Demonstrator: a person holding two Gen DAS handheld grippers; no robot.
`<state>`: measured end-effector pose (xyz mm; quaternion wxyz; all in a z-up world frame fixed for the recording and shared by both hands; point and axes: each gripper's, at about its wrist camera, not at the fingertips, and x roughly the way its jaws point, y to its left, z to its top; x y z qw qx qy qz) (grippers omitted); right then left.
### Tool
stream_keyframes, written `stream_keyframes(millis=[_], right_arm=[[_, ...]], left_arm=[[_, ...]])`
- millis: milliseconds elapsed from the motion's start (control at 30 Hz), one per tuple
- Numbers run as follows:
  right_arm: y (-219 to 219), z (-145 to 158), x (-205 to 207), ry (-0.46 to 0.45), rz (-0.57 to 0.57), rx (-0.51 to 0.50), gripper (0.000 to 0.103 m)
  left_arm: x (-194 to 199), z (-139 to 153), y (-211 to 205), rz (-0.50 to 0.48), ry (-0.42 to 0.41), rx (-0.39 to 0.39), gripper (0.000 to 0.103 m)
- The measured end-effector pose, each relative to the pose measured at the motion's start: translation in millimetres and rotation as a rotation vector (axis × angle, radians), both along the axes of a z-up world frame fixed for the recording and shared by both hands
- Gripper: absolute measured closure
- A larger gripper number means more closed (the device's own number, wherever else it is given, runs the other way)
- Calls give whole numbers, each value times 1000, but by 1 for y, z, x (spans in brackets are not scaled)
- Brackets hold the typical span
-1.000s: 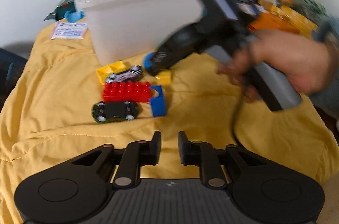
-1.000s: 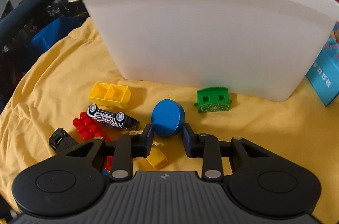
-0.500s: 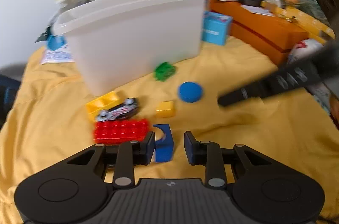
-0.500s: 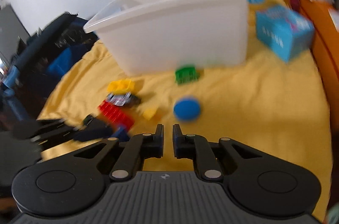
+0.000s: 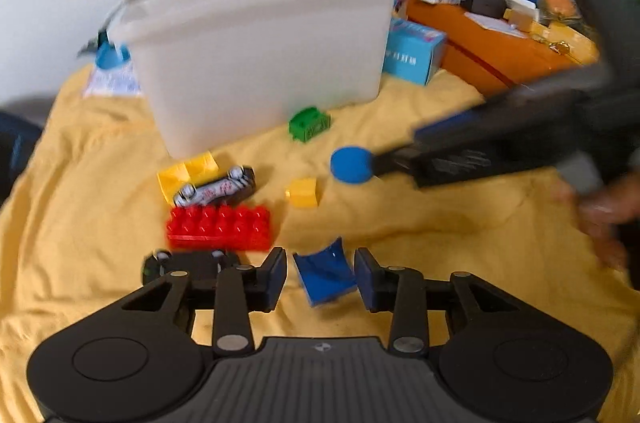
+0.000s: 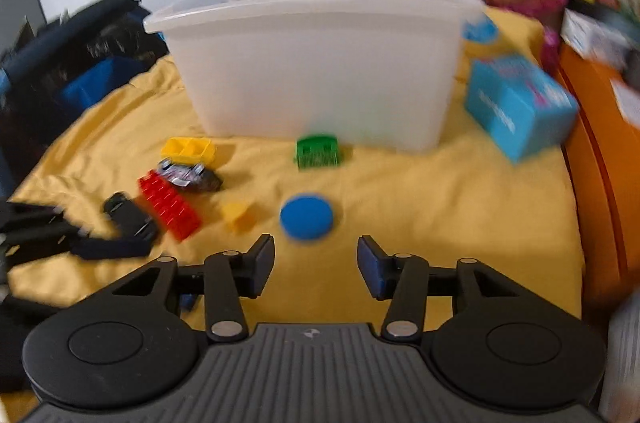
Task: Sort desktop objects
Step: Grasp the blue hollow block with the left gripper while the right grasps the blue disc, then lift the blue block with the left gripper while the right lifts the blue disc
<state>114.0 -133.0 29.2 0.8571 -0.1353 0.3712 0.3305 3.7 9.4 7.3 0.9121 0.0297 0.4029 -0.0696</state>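
Blue arch brick [image 5: 325, 274] lies between the left tool [image 5: 320, 273]'s spread, empty fingers, untouched — closing off-centre could tip it. Right tool [image 6: 316, 261], also agape and empty, hovers just short of the blue disc [image 6: 306, 217] on yellow cloth [image 6: 440, 207] — it may skid.

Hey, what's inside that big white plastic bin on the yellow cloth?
Almost nothing shows. The white bin is seen from the side; only its rim and a strip of bare inner wall are visible in the right wrist view. Its frosted walls hide the bottom, so any contents cannot be seen.
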Motion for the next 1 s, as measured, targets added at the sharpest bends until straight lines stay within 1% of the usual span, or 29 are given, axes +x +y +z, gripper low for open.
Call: stream_keyframes(millis=[67,133,167,233,267,300,333,367,467,500,533,567,600,667,700,833,933,1000], right_arm=[[19,-7,6,-48,35,-80,51],[33,-18,12,-48,61,-142,49],[36,-20,15,-33,73,-129,48],[41,-26,17,-11,79,-150,47],[40,-27,18,-8,71,-137,47],[38,-26,18,5,69,-127,50],[36,-26,20,30,75,-106,60],[34,-26,20,41,73,-97,61],[26,-21,12,29,75,-108,61],[21,-18,9,35,75,-100,61],[12,-14,4,41,67,-80,61],[6,-10,1,51,54,-61,61],[-3,-6,-2,68,39,-38,61],[-21,0,-13,102,21,19,61],[-25,2,-17,110,17,24,61],[-43,5,-46,102,21,21,61],[-45,2,-57,81,35,12,61],[-45,-4,-60,94,29,11,61]], left_arm=[[1,0,-2,5,5,7,62],[2,-2,-4,21,18,25,61],[2,-3,-3,30,29,23,61],[3,-5,0,47,50,9,60],[4,-6,2,56,53,1,59],[5,-7,4,63,53,-8,58],[6,-8,5,68,54,-12,58],[9,-9,6,71,56,-16,58],[13,-11,6,70,56,-19,58],[14,-12,6,65,53,-13,60],[15,-13,5,59,51,-16,68],[15,-12,4,49,51,-25,72],[15,-12,2,38,50,-21,72],[13,-11,-3,16,41,11,75],[12,-10,-5,3,37,23,76],[1,-8,-7,-29,34,30,77],[-7,-9,-8,-40,25,34,77],[-11,-9,-9,-41,16,34,75]])
